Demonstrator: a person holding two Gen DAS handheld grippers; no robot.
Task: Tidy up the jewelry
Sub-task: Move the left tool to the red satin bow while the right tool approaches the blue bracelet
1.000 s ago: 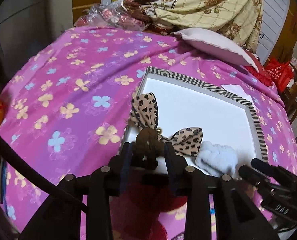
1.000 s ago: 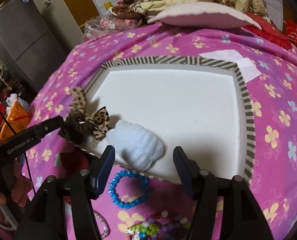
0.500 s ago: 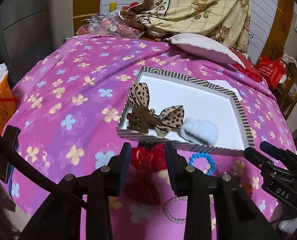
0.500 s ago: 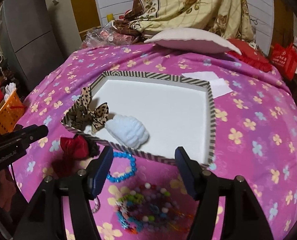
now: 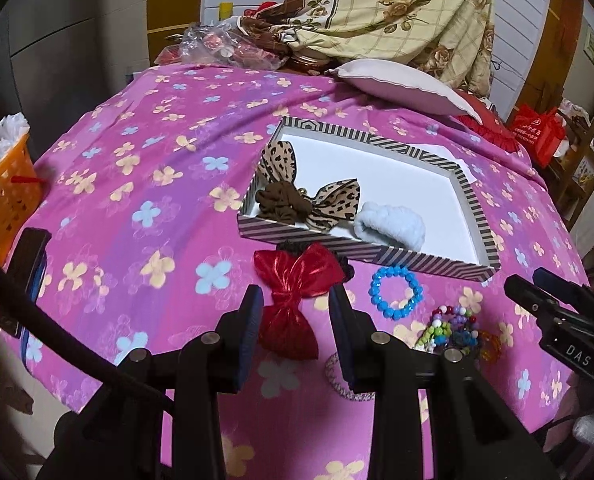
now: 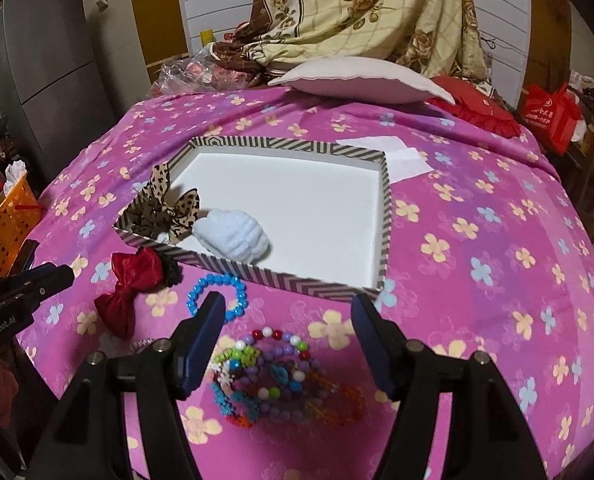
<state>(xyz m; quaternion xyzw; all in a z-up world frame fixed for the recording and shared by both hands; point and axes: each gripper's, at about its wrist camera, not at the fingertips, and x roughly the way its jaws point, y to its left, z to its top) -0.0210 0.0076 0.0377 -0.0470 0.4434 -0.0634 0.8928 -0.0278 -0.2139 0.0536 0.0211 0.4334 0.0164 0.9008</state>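
I take the striped box as my landmark: it lies open on the pink flowered bedspread, white floor showing. Inside it, in the near left corner, sits the leopard-print bow with a brown scrunchie bunched against it, and just to the right of those, against the near wall, the pale blue fluffy scrunchie. Outside the box, just in front of its near wall, the red bow lies on the spread with a black hair tie touching it. A blue bead bracelet lies to the right of the bow, also near that wall. Further toward me from the box is a heap of mixed coloured bead bracelets. My left gripper hangs above the red bow with its fingers apart and nothing between them. My right gripper hangs above the bead heap, fingers spread wide and holding nothing. Beyond the far side of the box lies a pale pillow.
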